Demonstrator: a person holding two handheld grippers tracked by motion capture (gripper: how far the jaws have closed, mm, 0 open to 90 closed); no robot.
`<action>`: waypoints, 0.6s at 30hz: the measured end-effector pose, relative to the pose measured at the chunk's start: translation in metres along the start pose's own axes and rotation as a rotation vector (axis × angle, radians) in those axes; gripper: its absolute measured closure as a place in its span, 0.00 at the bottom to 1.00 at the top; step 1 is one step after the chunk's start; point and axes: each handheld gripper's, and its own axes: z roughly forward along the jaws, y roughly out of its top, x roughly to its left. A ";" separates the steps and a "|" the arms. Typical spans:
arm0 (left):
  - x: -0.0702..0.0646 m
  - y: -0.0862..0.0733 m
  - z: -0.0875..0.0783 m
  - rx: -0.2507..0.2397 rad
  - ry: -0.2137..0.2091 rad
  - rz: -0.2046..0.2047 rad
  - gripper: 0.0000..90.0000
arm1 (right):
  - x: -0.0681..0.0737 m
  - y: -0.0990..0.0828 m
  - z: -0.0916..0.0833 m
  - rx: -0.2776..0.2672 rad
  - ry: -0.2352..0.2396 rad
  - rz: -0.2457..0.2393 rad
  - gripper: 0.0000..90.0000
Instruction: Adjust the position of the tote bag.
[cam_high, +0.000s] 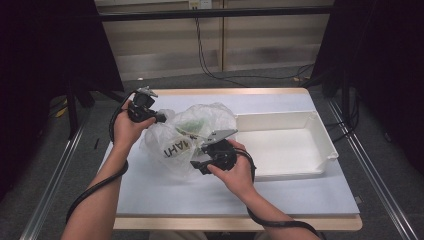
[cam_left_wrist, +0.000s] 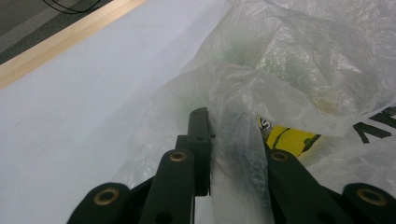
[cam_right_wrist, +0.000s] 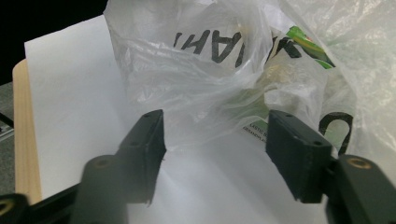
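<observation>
- Currently I am pinching a fold of the plastic bag (cam_left_wrist: 280, 84) in the left gripper (cam_left_wrist: 229, 140), jaws closed on the film.
- I am holding the right gripper (cam_right_wrist: 215, 140) open, nothing between its jaws.
- Bag is lying crumpled on the table (cam_high: 150, 195) beside the white bin (cam_high: 320, 130), translucent, black lettering, packets inside.
- Judging by this, emptying into the bin is not yet done.

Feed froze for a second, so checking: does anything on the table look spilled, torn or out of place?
Nothing stands out. The plastic bag is crumpled but looks whole, its contents inside. The left gripper pinches a fold of it; the right gripper stands open just in front of it. The white tray sits square beside the bag.
</observation>
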 end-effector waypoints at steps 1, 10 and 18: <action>0.000 0.000 0.000 0.004 0.002 0.000 0.89 | 0.000 0.001 0.001 0.000 -0.004 -0.005 0.39; 0.001 0.000 -0.001 0.010 0.005 0.006 0.89 | 0.000 0.008 0.003 0.007 -0.013 -0.028 0.33; -0.001 0.003 0.001 0.012 0.002 0.009 0.88 | -0.002 0.013 0.002 -0.001 -0.030 -0.052 0.28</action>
